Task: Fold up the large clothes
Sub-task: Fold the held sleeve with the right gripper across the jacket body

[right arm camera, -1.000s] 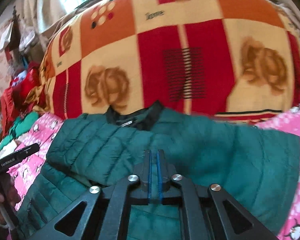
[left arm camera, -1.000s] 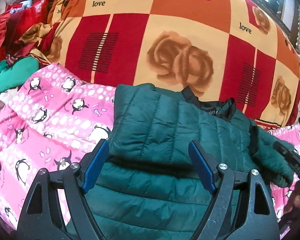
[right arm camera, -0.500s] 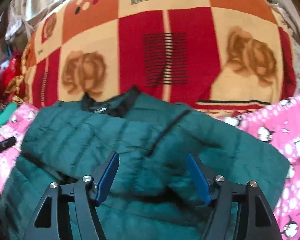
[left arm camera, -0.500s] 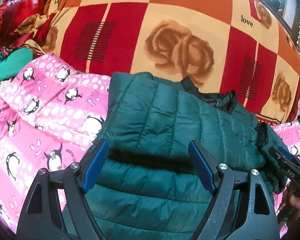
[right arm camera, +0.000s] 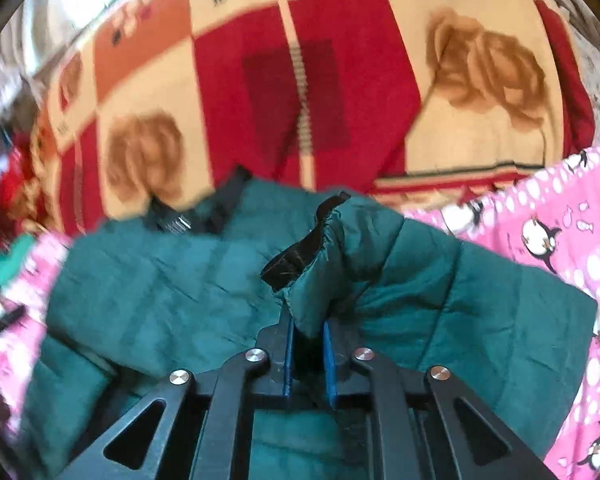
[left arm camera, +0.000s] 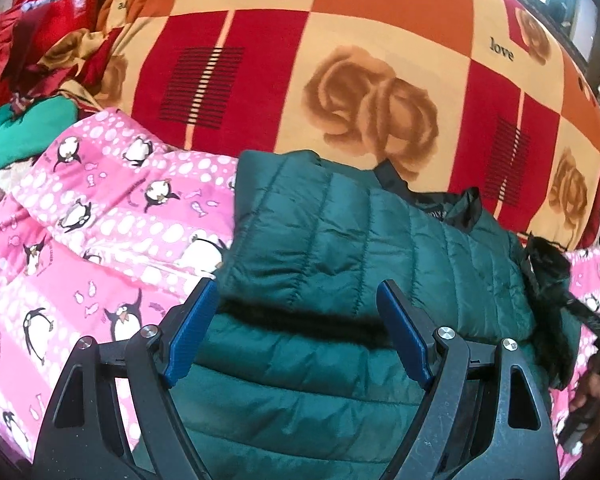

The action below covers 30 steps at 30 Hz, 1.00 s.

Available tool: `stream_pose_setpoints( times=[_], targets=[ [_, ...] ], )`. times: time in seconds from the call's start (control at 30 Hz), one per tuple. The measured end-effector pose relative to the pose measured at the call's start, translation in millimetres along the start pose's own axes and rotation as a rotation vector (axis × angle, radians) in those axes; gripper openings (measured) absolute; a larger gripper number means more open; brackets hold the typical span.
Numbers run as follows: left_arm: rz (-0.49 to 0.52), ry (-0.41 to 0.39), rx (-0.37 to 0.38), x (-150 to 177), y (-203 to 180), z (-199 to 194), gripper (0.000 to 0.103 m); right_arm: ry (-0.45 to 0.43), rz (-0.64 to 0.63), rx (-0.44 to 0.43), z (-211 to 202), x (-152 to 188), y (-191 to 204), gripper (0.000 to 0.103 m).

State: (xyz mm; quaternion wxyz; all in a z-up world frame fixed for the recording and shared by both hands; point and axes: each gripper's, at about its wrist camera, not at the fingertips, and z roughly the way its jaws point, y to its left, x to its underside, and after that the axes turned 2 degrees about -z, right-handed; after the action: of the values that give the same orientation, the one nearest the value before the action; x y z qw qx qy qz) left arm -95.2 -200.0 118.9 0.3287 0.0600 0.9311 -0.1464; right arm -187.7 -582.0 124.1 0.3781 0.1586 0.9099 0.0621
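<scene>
The green jacket [left arm camera: 340,248] lies on the pink sheet [left arm camera: 100,240], collar toward twelve o'clock against the red blanket [left arm camera: 340,60]; its left side is already folded over the body. The step in hand is the right sleeve. The right gripper [right arm camera: 307,344] is clenched on the sleeve [right arm camera: 320,280] just below the cuff — green fabric bunched between its blue pads, dark cuff standing toward twelve. The left gripper [left arm camera: 296,332] hovers over the jacket's middle, jaws spread, gripping nothing. Next, likely, the right hand carries the sleeve across toward nine o'clock and lays it flat on the body — lifting enough that the puffy fabric does not drag the folded side askew.
</scene>
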Motion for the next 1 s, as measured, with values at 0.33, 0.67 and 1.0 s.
stream_pose_setpoints(
  times=[0.33,0.67,1.0],
  targets=[
    [-0.021,-0.014,-0.020,-8,15,-6,0.082,-0.010,-0.106,-0.208,9,-22,103,0.011],
    [-0.057,0.005,-0.021,-11,31,6,0.082,0.074,-0.144,-0.312,69,-6,173,0.011],
    [-0.117,0.036,0.085,-15,32,7,0.082,0.156,-0.214,-0.338,77,11,188,0.064]
  ],
)
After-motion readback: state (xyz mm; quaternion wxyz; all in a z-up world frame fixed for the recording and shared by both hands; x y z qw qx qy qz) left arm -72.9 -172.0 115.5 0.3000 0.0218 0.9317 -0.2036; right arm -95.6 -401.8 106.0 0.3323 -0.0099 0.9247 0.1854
